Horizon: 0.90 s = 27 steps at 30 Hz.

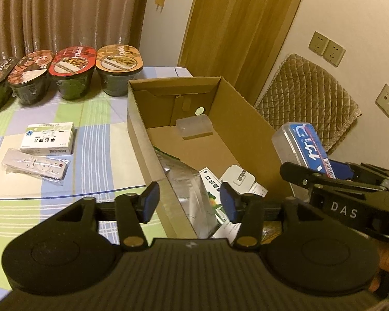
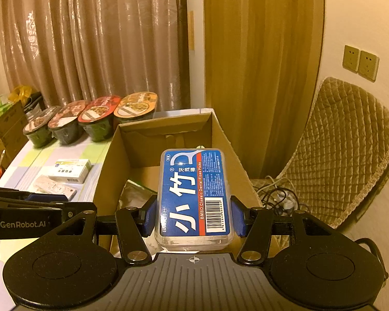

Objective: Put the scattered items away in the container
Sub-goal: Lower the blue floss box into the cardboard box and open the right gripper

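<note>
— Holding the floss box between its pads, the right gripper hangs above the cardboard box.
— Lower it over the bare floor past the silver bag, then release. The left gripper gapes empty.

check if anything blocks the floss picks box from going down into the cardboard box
Nothing visible does. The right gripper holds the floss picks box above the open cardboard box; bare floor shows mid-box, with a foil bag nearer and a clear container at the far end.
</note>
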Available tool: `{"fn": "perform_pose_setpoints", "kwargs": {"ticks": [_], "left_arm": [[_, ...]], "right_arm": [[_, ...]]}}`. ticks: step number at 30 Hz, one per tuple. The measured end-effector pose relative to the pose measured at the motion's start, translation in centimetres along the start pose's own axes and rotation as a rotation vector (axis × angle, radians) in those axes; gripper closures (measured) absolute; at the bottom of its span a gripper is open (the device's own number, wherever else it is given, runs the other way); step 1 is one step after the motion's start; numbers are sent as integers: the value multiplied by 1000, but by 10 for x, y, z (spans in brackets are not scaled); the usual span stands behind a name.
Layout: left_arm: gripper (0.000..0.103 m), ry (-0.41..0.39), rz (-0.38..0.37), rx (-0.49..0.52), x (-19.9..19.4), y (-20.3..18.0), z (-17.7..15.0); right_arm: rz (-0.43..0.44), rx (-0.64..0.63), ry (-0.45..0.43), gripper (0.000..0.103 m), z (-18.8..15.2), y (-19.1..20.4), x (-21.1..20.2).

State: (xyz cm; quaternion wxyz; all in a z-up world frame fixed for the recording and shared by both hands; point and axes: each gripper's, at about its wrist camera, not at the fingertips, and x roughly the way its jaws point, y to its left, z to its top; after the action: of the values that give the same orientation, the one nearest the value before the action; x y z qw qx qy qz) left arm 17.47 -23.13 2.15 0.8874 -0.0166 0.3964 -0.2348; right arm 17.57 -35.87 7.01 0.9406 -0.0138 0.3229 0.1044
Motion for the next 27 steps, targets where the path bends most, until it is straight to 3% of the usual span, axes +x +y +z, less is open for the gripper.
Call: {"fn": "perform_pose_setpoints", "kwargs": {"ticks": [2, 8, 12, 17, 27], "left_arm": [[49, -2, 5, -2, -1, 3, -1], [22, -27, 55, 17, -5, 9, -3], [9, -49, 89, 35, -9, 12, -2], [2, -72, 120, 63, -10, 12, -3], [1, -78, 124, 70, -11, 16, -10]], "right_arm": [[2, -2, 3, 44, 1, 1, 2], [8, -8, 5, 44, 2, 3, 5], [8, -7, 6, 44, 2, 3, 6], [8, -9, 6, 44, 2, 3, 6], [12, -12, 12, 44, 3, 5, 11]]}}
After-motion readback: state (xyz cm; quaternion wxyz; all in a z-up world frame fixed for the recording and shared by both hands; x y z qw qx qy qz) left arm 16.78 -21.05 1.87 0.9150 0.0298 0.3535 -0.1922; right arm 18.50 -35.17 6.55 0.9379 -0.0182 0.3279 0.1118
